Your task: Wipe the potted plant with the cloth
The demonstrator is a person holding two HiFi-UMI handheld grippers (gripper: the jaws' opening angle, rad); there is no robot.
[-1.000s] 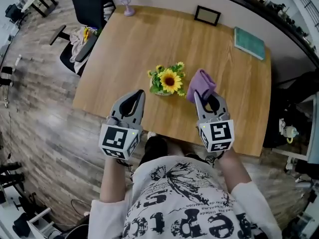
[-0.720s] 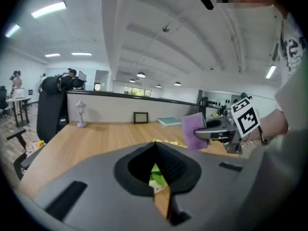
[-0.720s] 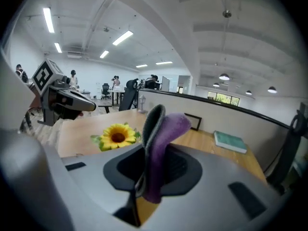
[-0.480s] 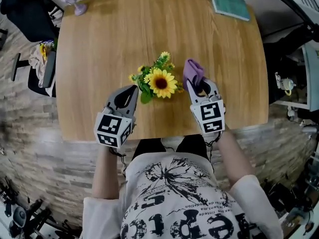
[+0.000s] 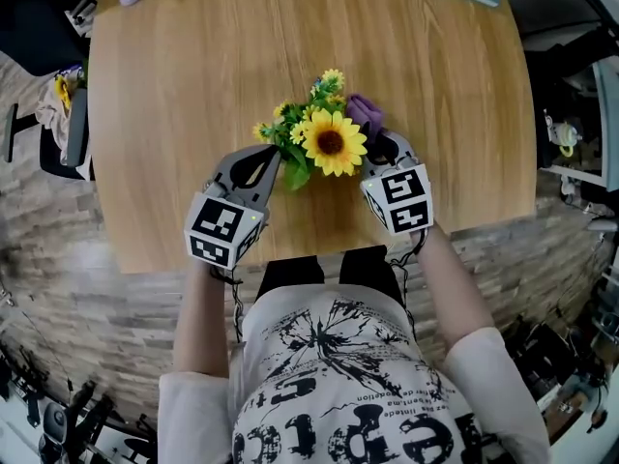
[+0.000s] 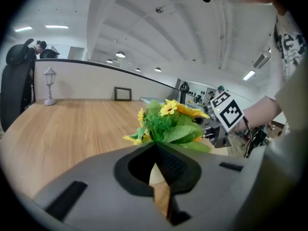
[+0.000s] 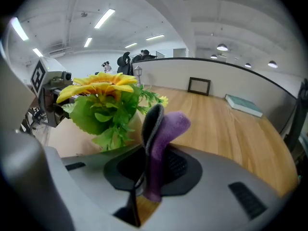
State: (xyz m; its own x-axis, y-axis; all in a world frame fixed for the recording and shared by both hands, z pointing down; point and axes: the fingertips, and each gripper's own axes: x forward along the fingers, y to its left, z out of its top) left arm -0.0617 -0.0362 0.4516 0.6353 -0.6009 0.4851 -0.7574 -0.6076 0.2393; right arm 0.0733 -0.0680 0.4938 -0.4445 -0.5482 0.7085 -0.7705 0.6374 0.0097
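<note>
My right gripper point(image 5: 380, 149) is clenched on the purple cloth point(image 5: 363, 112). One fold is pinched between the jaws and the rest stands up past the tips, just right of centre in the head view. My left gripper point(image 5: 272, 159) is shut tight with nothing in it, its tips just beside the leaves on the plant's left.

The potted plant point(image 5: 330, 143) stands on the wooden tabletop point(image 5: 184, 75) in the middle of the frame, between my two grippers. The cloth sits close against the foliage on its right, though I cannot tell whether it touches.

I judge the cloth to be soft and limp. Its free end will flop and drag over the leaves rather than press firmly, so my grip near the fold suits it.

The plant looks light and top-heavy, with thin stems and a big sunflower head that would bend easily. Its pot is mostly hidden under the leaves. A push from one side could slide or tip it, so I would steady it low, at the pot, never at the blooms. My left gripper would have to open for that.
</note>
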